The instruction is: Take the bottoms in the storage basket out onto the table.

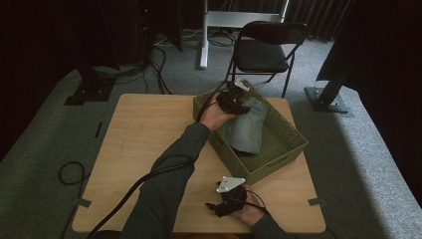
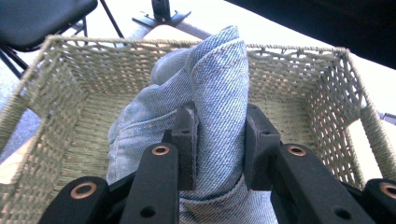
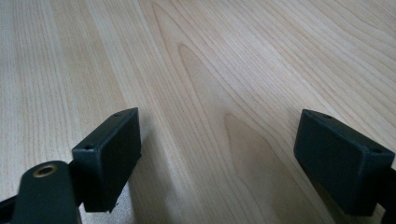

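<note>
Left gripper view shows the folded denim garment pinched between the two black pads of the left tool, a thick fold with a stitched seam rising straight up out of the jaws, so the cloth's long axis runs along the tool's own line of sight and toward the far wall of the woven basket. In the high view the denim garment lies inside the basket, draped from the left tool at the far end down toward the near wall, its length following the basket's long side. The left hand is the one on the cloth; any lift has to clear the rim on that side. The right tool rests well apart, on the near edge of the worktop, with its jaws spread wide and nothing between them; the right gripper view shows bare wood grain of the worktop between its pads. A folding chair stands beyond the worktop. I can read no brand, label or writing on the cloth, the basket or either tool.
</note>
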{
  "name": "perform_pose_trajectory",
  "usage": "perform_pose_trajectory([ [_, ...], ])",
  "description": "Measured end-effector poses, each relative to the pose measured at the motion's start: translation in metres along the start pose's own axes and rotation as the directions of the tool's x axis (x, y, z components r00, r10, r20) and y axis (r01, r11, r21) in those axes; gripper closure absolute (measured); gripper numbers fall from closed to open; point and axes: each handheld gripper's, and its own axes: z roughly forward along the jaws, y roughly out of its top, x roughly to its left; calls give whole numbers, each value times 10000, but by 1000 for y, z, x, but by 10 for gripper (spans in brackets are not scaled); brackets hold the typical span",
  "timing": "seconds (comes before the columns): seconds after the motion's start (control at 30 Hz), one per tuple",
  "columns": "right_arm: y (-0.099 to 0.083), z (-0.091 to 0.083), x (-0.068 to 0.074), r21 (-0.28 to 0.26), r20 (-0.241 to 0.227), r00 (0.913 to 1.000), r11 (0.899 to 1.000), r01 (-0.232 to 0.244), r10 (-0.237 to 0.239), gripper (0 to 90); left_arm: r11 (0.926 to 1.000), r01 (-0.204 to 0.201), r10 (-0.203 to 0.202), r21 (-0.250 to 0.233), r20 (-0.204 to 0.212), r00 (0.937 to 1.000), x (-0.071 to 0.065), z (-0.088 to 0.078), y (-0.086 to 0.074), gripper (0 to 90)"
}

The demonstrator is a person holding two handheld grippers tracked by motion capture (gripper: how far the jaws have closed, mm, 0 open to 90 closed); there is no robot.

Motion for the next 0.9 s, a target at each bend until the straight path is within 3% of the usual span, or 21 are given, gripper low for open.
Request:
perform_pose_trajectory([
  [0.53,0,0,0,25,8,10000,10000,20,-20,150,9997,0,-10,-253,-405,9992,5,-24,14,711],
  [0.9,0,0,0,12,-2,10000,10000,34,-34,150,9991,-41,-4,-428,-1064,9943,13,-68,13,711],
])
